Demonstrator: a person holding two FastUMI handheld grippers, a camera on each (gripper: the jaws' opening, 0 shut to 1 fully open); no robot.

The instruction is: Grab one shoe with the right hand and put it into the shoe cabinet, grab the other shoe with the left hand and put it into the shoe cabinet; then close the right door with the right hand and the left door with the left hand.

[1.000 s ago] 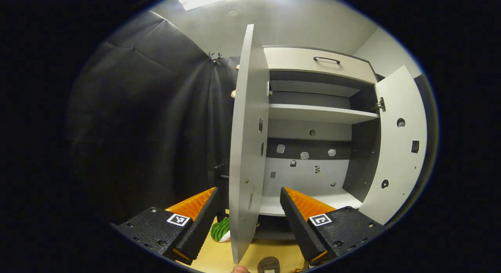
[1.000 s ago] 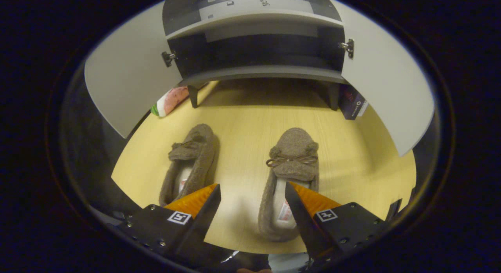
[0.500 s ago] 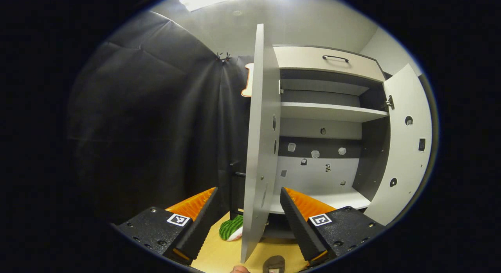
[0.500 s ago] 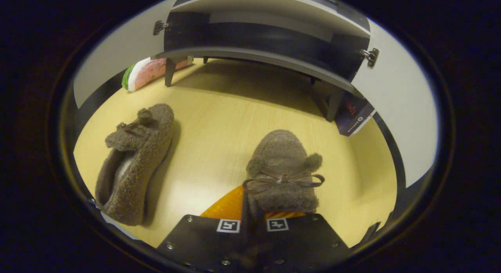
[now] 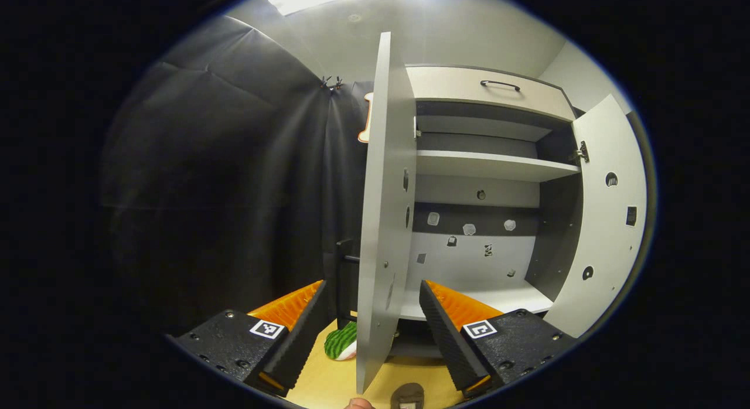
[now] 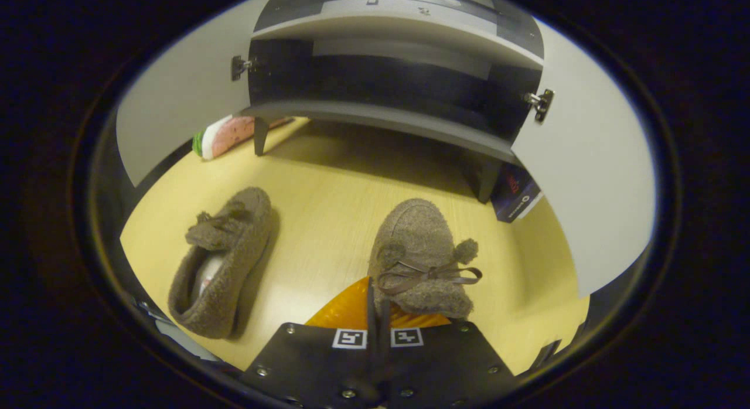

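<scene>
Two fuzzy brown slippers sit on the pale yellow wooden floor (image 6: 328,180) before the grey open-doored shoe cabinet (image 6: 387,110): the right gripper (image 6: 378,297) pinches the right slipper (image 6: 419,245), the left slipper (image 6: 220,262) lies free, and the left gripper (image 5: 369,315) gapes empty around the left door's edge (image 5: 381,221).

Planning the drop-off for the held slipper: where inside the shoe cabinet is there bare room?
The bottom shelf and upper shelf are bare between both open doors. The crowded spot is the floor: the other slipper lies left of the right hand-held gripper, which is shut on its slipper.
</scene>
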